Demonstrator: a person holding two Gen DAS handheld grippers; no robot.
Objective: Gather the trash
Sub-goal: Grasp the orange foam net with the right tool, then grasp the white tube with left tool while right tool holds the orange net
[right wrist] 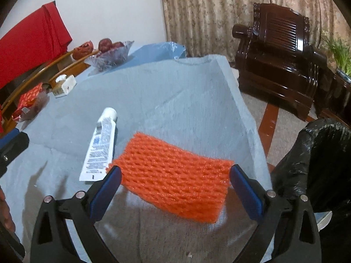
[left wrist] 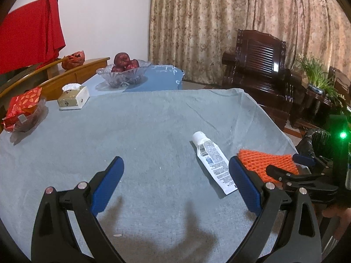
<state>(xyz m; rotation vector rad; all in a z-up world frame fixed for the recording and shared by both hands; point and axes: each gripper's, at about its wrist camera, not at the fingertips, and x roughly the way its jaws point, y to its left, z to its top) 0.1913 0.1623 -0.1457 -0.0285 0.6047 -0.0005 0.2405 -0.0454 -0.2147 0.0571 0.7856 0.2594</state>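
An orange foam fruit net [right wrist: 175, 175] lies flat on the grey-blue tablecloth [right wrist: 166, 92] near the table's right edge; it also shows in the left wrist view [left wrist: 265, 162]. My right gripper [right wrist: 175, 175] is open, its blue pads on either side of the net, not closed on it. A white squeezed tube [right wrist: 101, 144] lies just left of the net, also in the left wrist view [left wrist: 214, 161]. My left gripper [left wrist: 175, 166] is open and empty over bare cloth, left of the tube. A black trash bag [right wrist: 316, 164] stands off the table's right edge.
At the far left are a tissue box [left wrist: 73, 97], a red snack packet in a dish [left wrist: 23, 109] and a glass bowl of apples [left wrist: 122, 70]. A dark wooden armchair [right wrist: 278, 52] and a potted plant [left wrist: 316, 76] stand at the right.
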